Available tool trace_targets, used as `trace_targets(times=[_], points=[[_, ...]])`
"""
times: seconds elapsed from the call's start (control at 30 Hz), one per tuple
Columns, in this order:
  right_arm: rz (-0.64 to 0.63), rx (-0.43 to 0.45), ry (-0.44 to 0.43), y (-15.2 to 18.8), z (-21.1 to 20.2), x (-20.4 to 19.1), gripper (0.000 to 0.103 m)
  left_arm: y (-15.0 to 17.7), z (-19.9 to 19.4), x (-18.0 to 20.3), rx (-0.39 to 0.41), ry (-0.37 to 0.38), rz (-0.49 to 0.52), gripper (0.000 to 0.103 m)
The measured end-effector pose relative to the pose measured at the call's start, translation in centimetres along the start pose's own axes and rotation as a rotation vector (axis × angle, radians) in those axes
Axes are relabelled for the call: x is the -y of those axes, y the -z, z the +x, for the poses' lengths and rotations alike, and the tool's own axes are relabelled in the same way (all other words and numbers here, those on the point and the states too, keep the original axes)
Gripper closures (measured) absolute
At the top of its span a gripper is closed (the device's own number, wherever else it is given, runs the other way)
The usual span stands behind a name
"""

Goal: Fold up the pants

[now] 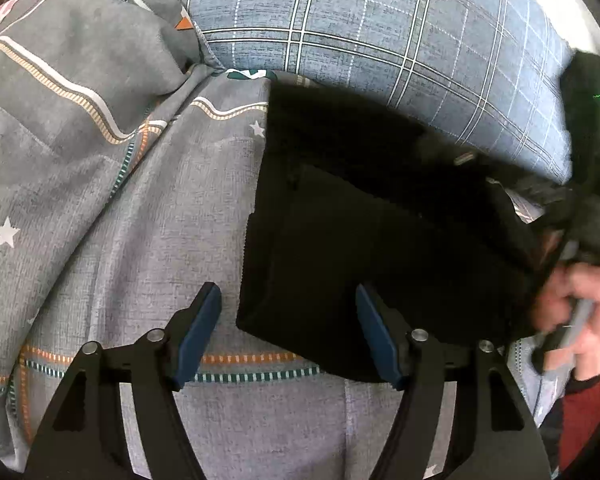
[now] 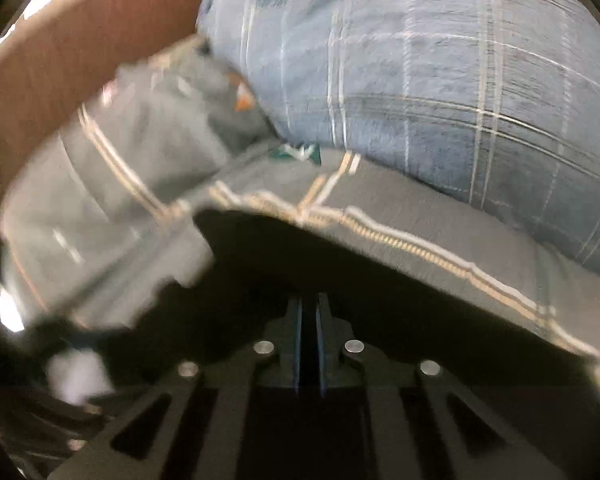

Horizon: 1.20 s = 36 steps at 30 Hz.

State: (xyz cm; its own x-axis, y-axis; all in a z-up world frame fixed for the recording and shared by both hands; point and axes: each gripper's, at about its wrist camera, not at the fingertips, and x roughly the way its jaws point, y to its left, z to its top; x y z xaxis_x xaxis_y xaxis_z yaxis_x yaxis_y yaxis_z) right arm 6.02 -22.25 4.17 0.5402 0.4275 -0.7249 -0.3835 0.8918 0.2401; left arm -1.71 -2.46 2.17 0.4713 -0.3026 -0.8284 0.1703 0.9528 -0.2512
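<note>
Pants: black, folded into a compact stack of layers w/ squared edges; lying on the grey star-print bedsheet, far corner by the blue plaid pillow.
Pants, detail: near-left corner sits between the left tool's 2 fingers; small metal piece shows near the right fold; fabric too dark to read seams.
Left gripper: angled down at the bed, jaws well apart, blue pads clear of the cloth; nothing held.
Right gripper: pointed down over black cloth, blue pads drawn almost together w/ only a thin dark slit; whether cloth is pinched in the slit can't be told, view is motion-blurred.
Right hand: bare hand wrapped around the tool handle at the pants' right edge, red sleeve below it.
Bedsheet: grey, w/ stars and orange/teal dashed stripes; bunched into a ridge at left.
Pillow: blue w/ white & dark check lines, behind the pants.
Brown panel: behind the bedding, upper left in the right wrist view.
</note>
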Motion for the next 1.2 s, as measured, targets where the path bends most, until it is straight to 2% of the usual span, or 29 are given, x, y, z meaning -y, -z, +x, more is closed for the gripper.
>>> trace_targets(times=[0.13,0.27,0.33,0.43,0.57,0.63,0.67,0.7,0.77,0.93,1.0,1.17,1.2], points=[[-0.055,0.099,0.006,-0.3,-6.4,-1.5,0.099,0.1,-0.9,-0.6,0.003,-0.017,-0.042,0.034],[-0.058,0.117,-0.021,2.2,-9.0,-3.5,0.099,1.1,-3.7,-2.4,0.06,-0.057,-0.09,0.034],[-0.051,0.098,-0.016,3.6,-8.5,-4.4,0.099,1.8,-5.3,-4.1,0.079,-0.076,-0.138,0.034],[-0.002,0.01,-0.03,6.8,-5.2,-5.4,0.099,2.3,-7.4,-6.0,0.104,-0.105,-0.182,0.034],[0.034,-0.06,-0.023,9.2,-2.0,-6.0,0.098,1.9,-8.8,-6.1,0.139,-0.126,-0.167,0.034],[0.056,-0.031,-0.032,9.8,-2.4,-5.7,0.094,1.7,-9.2,-5.2,0.153,-0.105,-0.152,0.034],[0.083,-0.026,-0.048,9.8,-3.1,-5.3,0.086,1.6,-9.2,-4.9,0.156,-0.096,-0.143,0.033],[0.111,-0.021,-0.071,9.8,-4.1,-4.8,0.074,1.5,-9.1,-4.0,0.156,-0.082,-0.124,0.033],[0.139,0.029,-0.082,10.0,-6.7,-3.8,0.064,1.0,-8.3,-2.6,0.151,-0.06,-0.093,0.033],[0.231,0.134,0.049,11.9,-14.5,1.4,0.056,-0.6,-6.3,1.9,0.119,-0.01,0.007,0.033],[0.334,0.156,0.093,13.8,-17.8,5.2,0.044,-0.9,-5.4,3.8,0.106,0.005,0.047,0.033],[0.617,0.228,0.177,18.3,-22.4,13.7,0.039,-1.5,-2.7,8.2,0.071,0.046,0.112,0.032],[0.68,0.261,0.154,19.1,-22.8,15.5,0.031,-1.6,-2.2,8.9,0.063,0.051,0.122,0.032]])
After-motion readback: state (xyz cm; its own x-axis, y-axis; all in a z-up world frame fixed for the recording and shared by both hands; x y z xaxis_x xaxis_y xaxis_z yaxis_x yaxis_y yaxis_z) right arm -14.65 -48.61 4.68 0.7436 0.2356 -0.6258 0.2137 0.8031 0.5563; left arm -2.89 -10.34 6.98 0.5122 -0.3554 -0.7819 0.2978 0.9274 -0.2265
